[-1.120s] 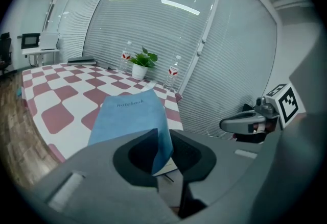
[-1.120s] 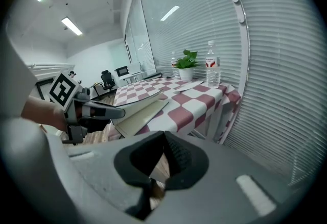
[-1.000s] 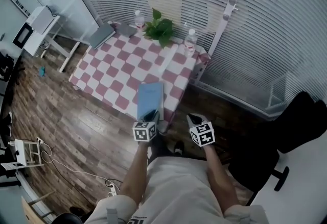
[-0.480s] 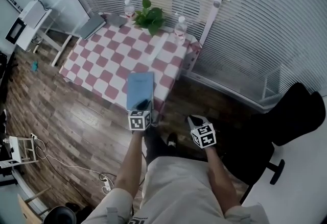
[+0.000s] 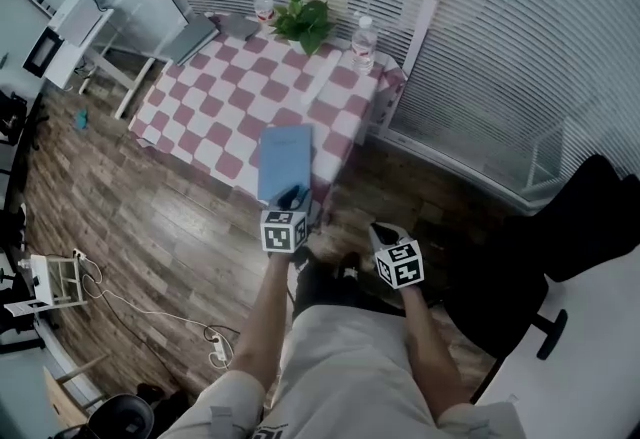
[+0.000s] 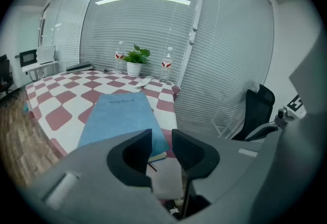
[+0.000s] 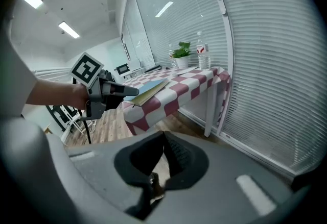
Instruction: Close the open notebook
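While the left gripper (image 5: 292,197) hangs at the near edge of the table (image 5: 210,117), its jaws are opening and nothing sits between them. In the left gripper view its two dark pads (image 6: 138,154) stand apart, with the notebook (image 6: 122,116) just beyond the tips.

Notebook: closed, blue cover up, lying flat on the red-and-white checked cloth at the table's near edge, toward the right corner. Its long side runs from near to far. The cover's print reads upright from my side. Page edges show at the near right corner.

Right gripper (image 5: 380,230): off the table, over the wood floor (image 5: 150,247), right of the left gripper and well apart from the notebook. In its own view the jaws meet at the tips and hold nothing.

Far edge of table: a plant (image 5: 303,19) with a bottle (image 5: 364,37) on either side. A black chair (image 5: 570,227) stands at right.
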### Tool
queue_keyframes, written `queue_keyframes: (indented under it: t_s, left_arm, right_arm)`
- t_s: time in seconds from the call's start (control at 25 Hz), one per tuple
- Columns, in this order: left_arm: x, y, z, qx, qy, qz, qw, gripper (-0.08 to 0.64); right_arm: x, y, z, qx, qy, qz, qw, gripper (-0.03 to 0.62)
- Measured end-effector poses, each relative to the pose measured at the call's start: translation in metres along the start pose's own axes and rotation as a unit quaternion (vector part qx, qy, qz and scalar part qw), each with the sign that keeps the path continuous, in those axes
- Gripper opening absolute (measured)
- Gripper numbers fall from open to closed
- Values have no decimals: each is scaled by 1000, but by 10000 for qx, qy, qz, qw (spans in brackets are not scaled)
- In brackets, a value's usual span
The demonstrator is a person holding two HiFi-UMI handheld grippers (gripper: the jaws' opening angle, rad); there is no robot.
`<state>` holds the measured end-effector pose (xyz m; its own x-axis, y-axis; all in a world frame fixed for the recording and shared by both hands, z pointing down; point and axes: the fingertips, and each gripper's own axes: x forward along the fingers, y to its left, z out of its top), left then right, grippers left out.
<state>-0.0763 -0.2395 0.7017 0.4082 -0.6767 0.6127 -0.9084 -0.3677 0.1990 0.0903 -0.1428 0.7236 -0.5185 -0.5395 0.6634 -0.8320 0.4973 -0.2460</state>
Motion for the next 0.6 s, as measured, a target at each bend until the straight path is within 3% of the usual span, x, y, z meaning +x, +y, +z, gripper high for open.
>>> queue_keyframes:
  t_s: [0.24,0.4,0.6]
  left_arm:
    - [-25,2,-9,-90,-30,119,9999,112]
    - [-49,10,-7,-257,-206,288,9990,112]
    - [-96,26,-1,-638,-567,526,9950,111]
  right_arm:
    - [4,6,16,279,-323,-26,9991,2]
    - [8,9,40,563,-651,-106,9962,2]
    - [11,43,67,586,-947,-33,9938,2]
